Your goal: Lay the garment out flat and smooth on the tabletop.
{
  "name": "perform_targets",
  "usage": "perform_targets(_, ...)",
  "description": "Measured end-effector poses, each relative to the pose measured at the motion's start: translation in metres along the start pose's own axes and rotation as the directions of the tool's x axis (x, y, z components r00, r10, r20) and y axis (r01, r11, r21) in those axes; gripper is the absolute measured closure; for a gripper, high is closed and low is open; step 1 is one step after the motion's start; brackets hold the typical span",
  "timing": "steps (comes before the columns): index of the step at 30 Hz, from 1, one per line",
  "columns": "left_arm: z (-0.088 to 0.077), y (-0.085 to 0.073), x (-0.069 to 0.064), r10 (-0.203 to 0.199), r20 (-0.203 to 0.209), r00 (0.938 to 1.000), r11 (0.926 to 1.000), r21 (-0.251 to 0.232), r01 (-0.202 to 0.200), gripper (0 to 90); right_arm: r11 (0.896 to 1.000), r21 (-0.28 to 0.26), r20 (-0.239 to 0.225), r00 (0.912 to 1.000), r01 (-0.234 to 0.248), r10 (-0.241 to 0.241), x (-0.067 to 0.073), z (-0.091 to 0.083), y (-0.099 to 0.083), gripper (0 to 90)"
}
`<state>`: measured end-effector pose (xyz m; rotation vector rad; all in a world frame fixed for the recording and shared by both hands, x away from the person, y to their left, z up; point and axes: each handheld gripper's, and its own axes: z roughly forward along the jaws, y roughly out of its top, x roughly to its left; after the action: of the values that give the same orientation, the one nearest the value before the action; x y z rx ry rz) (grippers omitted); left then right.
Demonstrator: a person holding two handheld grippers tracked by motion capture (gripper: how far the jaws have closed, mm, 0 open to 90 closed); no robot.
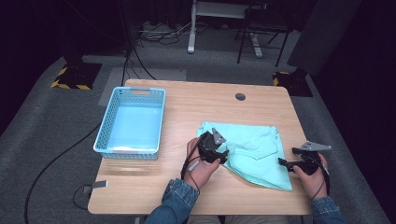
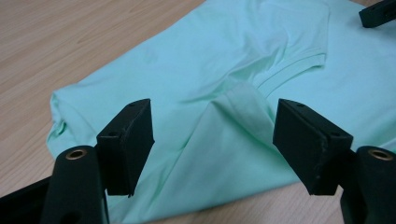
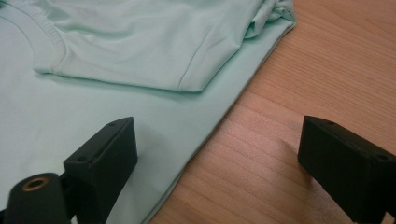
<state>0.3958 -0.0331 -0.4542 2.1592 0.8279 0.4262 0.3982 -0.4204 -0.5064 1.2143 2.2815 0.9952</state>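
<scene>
A mint-green T-shirt [image 1: 252, 151] lies partly folded on the right half of the wooden table [image 1: 187, 107], with a light-blue plastic basket [image 1: 132, 122] well apart from it on the left. The left gripper [image 1: 223, 156] hovers at the shirt's left edge with its 2 jaws spread apart, a raised fold of cloth [image 2: 233, 121] between them but not pinched. The right gripper [image 1: 283, 163] sits at the shirt's right edge, its 2 jaws wide apart, 1 over the fabric and 1 over bare wood, gripping nothing.

Blue denim sleeves [image 1: 173, 201]; each black hand-held gripper [image 1: 223, 157] carries a grey triangular plate and cable.
</scene>
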Motion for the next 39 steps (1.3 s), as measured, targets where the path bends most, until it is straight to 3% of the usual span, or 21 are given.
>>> perform_targets(14,0.036,0.017,-0.013,0.021,0.051,0.9985,0.9993,0.031,-0.022,31.8,1.000,-0.001,-0.005,1.0000,0.005,-0.005,0.000,0.000,0.000,11.9)
perform_targets(17,0.042,0.017,-0.017,0.040,0.049,0.9980,0.9977,0.052,-0.043,42.7,1.000,-0.001,-0.007,1.0000,0.006,-0.006,0.000,0.000,0.000,11.9)
perform_targets(22,0.044,0.015,-0.021,0.061,0.044,0.9972,0.9950,0.076,-0.064,71.4,1.000,-0.001,-0.008,0.9999,0.007,-0.007,0.000,0.000,0.000,11.9)
perform_targets(25,0.043,0.015,-0.022,0.068,0.045,0.9967,0.9945,0.077,-0.071,82.7,1.000,-0.001,-0.009,0.9999,0.008,-0.008,0.000,0.000,0.000,11.9)
perform_targets(27,0.040,0.014,-0.023,0.065,0.041,0.9971,0.9956,0.066,-0.067,85.4,1.000,-0.001,-0.009,0.9999,0.008,-0.008,0.000,0.000,0.000,11.9)
perform_targets(34,0.017,0.012,-0.027,0.062,0.032,0.9975,0.9979,0.016,-0.063,86.6,1.000,0.000,-0.011,0.9999,0.008,-0.008,0.001,-0.001,0.000,11.9)
perform_targets(39,-0.004,0.001,-0.035,0.061,0.018,0.9980,0.9981,0.000,-0.061,86.3,1.000,0.000,-0.011,0.9999,0.009,-0.009,0.001,-0.001,0.000,11.9)
